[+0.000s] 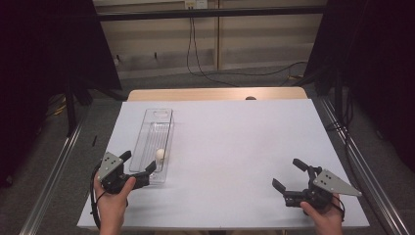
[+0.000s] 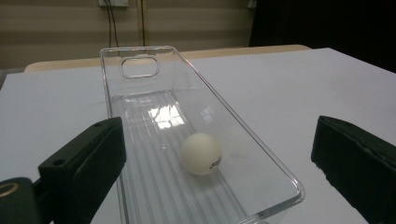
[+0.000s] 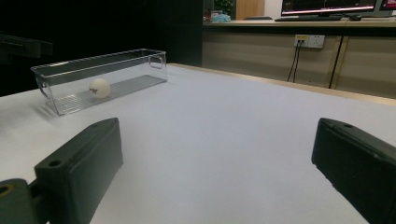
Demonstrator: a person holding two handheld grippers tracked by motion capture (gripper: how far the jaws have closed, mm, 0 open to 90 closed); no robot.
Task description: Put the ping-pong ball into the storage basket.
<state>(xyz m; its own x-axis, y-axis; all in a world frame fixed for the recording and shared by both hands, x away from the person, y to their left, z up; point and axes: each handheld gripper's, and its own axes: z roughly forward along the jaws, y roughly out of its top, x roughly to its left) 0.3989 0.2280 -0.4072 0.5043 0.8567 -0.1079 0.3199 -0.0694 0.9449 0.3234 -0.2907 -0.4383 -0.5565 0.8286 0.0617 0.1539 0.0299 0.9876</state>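
Observation:
A clear plastic bin lies lengthwise on the left half of the white table, and a white ping-pong ball rests inside it near its front end. My left gripper hovers open at that front end, jaws wide, holding nothing. The left gripper view looks down into the clear bin at the ball, which lies ahead of my left gripper. My right gripper is open at the front right, far from the bin. The right gripper view has the bin and ball at far left, beyond my right gripper.
The white table top is bare between the grippers. A wooden strip runs along its far edge. Metal rails flank both sides. Cables hang from a wall socket at the back. Dark curtains stand at left and right.

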